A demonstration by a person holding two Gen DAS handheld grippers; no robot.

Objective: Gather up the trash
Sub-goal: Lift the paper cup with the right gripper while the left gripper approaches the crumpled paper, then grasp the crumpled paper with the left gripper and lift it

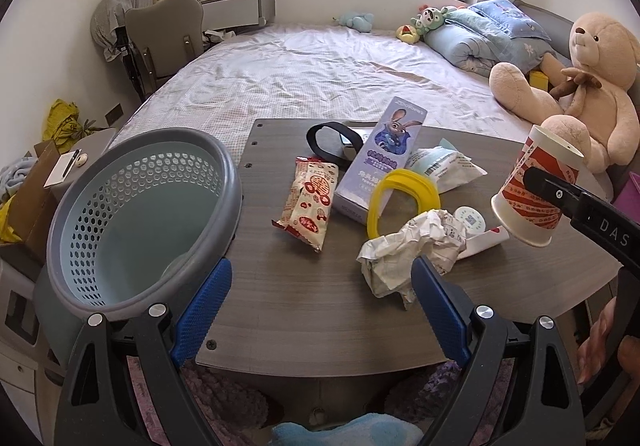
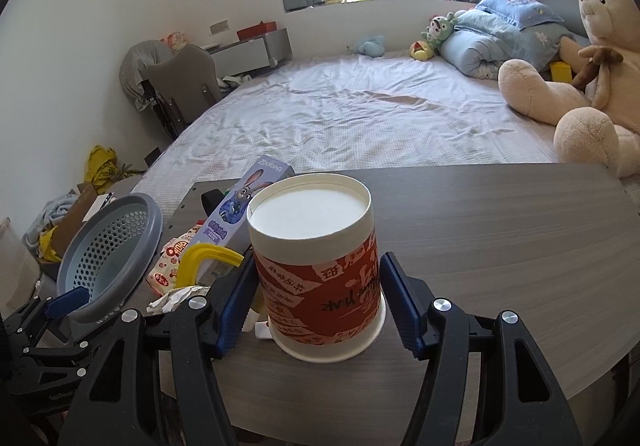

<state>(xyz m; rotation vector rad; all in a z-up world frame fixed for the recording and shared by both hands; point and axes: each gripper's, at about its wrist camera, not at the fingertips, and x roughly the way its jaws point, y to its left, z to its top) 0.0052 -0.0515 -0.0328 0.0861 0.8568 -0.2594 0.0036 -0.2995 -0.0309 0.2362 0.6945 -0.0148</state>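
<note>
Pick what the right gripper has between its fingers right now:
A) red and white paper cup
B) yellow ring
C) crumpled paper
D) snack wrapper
A. The right gripper has its blue fingers pressed on both sides of the red and white paper cup; in the left wrist view the cup is tilted and lifted off the table, while the crumpled paper lies there untouched.

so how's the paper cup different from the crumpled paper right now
The paper cup keeps its round shape, red-and-white printed, upside down and clamped in the right gripper above the table. The crumpled paper is a shapeless, mostly white wad lying loose on the table, ungripped. Both look like paper trash.
</note>
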